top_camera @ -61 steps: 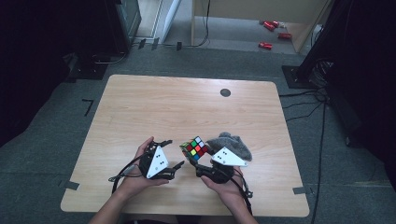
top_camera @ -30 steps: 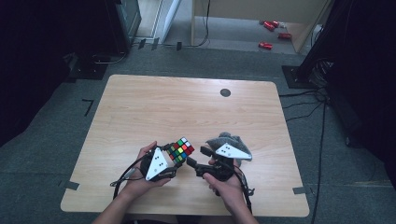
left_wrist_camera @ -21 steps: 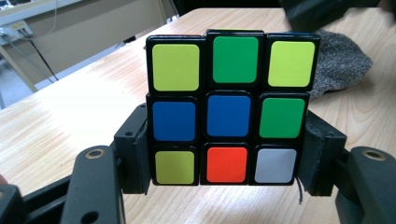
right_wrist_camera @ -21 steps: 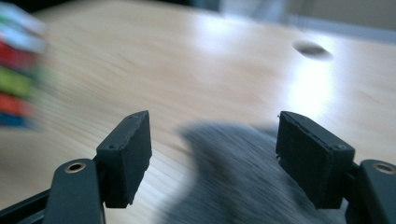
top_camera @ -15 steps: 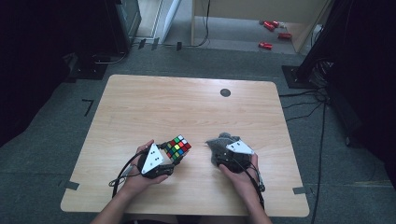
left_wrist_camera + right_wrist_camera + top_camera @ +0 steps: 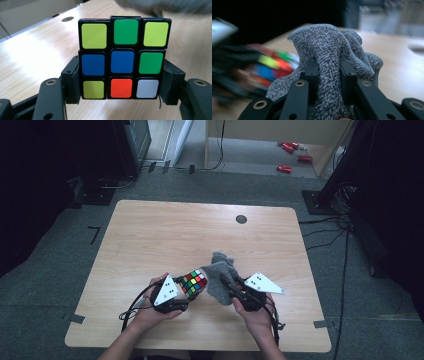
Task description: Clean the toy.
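We hold puzzle cube [image 6: 124, 58] in left gripper [image 6: 176, 296], jaws clamped on opposite sides, coloured faces exposed for wiping, lifted near front edge of surface [image 6: 150, 235]. Right gripper [image 6: 236, 292] jaws have just closed, now pinched on grey cloth [image 6: 329, 65], bunched fold between them, cloth touching cube's right side. Both hands crowd front edge; we judge wide bare room behind toward far edge and hole [image 6: 241, 219].

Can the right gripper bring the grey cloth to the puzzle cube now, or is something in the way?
Probably yes. The right gripper, shut on the grey cloth, sits just beside the puzzle cube, which the left gripper holds above the table. Nothing lies between cloth and cube.
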The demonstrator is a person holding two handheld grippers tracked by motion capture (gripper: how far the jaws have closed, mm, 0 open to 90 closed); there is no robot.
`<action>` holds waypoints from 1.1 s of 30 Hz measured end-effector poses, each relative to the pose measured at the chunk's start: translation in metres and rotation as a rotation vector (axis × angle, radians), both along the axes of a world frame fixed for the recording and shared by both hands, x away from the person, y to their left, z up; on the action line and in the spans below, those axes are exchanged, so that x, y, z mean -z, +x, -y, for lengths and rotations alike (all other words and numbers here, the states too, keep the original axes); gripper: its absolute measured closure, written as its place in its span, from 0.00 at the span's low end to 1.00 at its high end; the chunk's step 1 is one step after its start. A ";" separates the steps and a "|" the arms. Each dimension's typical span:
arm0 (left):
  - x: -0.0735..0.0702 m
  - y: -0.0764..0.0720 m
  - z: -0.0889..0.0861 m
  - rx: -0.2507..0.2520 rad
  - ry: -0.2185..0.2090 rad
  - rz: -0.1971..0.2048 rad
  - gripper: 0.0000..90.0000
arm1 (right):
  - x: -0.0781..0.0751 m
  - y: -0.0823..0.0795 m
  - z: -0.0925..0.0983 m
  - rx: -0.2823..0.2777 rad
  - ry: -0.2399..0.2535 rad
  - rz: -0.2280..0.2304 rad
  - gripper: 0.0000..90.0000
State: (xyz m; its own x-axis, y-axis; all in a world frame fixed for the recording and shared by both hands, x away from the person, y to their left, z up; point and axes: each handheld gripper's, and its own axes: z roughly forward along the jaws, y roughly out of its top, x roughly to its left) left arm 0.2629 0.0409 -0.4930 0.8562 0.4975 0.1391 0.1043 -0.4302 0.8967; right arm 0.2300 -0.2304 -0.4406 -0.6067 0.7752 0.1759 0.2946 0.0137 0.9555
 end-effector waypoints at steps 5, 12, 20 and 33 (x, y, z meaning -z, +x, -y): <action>-0.003 -0.009 0.008 0.062 -0.002 0.030 0.38 | -0.008 -0.013 -0.026 -0.128 0.006 0.017 0.82; -0.008 -0.016 0.006 0.084 -0.011 0.097 0.39 | 0.010 -0.001 -0.018 -0.040 -0.048 -0.040 0.81; -0.011 -0.015 0.002 0.113 -0.082 0.070 0.38 | 0.021 0.012 0.007 0.020 0.051 -0.144 0.81; -0.020 -0.010 -0.010 0.084 -0.210 0.039 0.38 | 0.039 0.016 -0.012 -0.186 0.075 -0.282 0.81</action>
